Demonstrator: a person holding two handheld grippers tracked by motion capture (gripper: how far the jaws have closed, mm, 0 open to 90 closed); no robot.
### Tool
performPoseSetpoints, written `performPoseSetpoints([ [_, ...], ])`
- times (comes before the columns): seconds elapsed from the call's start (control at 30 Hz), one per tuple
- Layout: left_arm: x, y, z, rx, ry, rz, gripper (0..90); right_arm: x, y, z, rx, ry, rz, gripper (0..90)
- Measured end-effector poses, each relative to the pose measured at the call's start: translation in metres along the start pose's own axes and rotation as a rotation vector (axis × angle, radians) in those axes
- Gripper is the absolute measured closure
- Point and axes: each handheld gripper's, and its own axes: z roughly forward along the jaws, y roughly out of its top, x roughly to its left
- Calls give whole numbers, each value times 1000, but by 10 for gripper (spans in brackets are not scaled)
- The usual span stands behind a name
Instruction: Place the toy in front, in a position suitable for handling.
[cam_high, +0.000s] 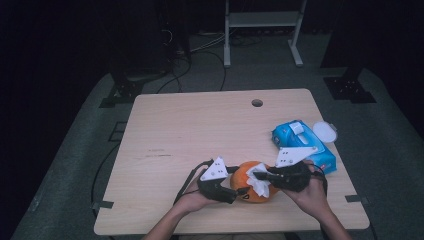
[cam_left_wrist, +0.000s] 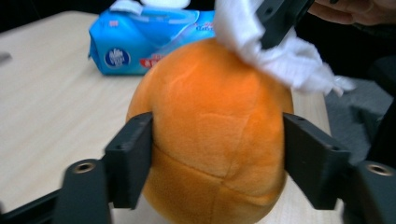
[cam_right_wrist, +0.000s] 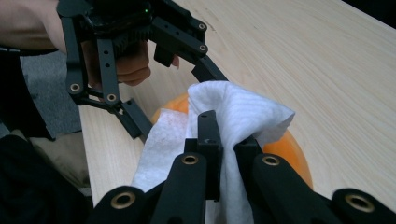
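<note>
Your left gripper (cam_left_wrist: 217, 154) pinches the round, seamed orange plush ball (cam_left_wrist: 215, 135); on the ball's top, your right gripper (cam_right_wrist: 226, 149) clamps a crumpled white wipe (cam_right_wrist: 243, 116).

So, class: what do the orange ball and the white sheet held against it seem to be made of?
Orange ball: plush fabric, probably a stuffed toy; fuzzy matte nap, stitched seams between panels.
White sheet: likely a wet wipe or tissue; thin, limp, faintly ribbed, creasing where the right gripper pinches it.
</note>
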Motion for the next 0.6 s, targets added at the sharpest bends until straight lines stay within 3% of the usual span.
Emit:
performPoseSetpoints([
  [0.23,-18,11,2,-4,12,115,334,25,13,13,18,13,-97,856],
  [0.47,-12,4,3,-11,-6,92,317,14,8,8,9,-16,-62,858],
  [0.6,-6,-1,6,-10,-8,29,242,5,3,0,-7,-24,-22,857],
])
